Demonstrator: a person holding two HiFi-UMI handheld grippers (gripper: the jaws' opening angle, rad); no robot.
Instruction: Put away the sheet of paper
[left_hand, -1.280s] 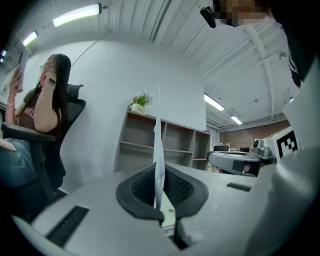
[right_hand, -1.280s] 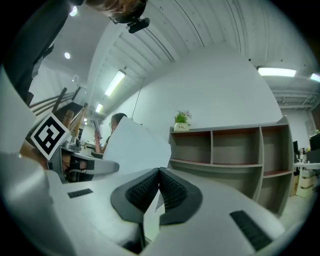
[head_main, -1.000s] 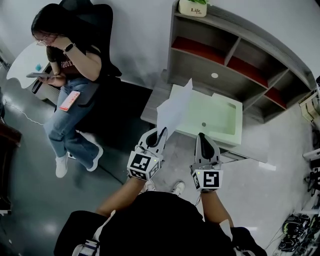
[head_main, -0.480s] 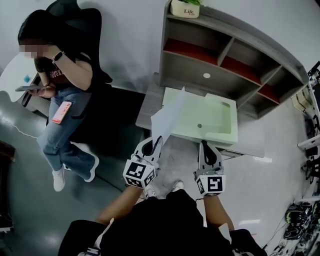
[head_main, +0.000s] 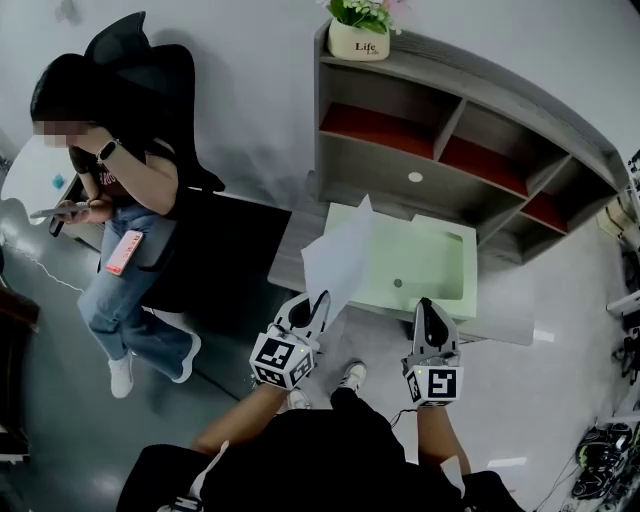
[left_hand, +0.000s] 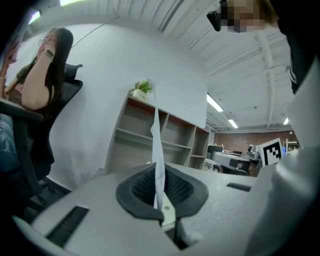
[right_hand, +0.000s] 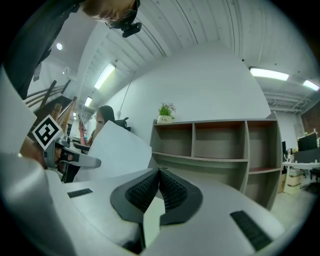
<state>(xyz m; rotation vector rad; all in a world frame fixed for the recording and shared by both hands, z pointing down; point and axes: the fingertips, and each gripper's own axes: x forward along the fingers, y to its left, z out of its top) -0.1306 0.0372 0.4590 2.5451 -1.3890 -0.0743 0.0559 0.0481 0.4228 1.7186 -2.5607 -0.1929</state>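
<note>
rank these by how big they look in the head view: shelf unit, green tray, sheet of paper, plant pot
1. shelf unit
2. green tray
3. sheet of paper, not far behind the tray; it is raised nearer the camera, so that gap is unsure
4. plant pot

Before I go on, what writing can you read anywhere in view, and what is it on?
"Life": on the white plant pot atop the shelf unit; the smaller line under it is too small to read.
On the left tongs and right tongs: square code markers only, no letters.
On the sheet of paper: no print visible.
</note>
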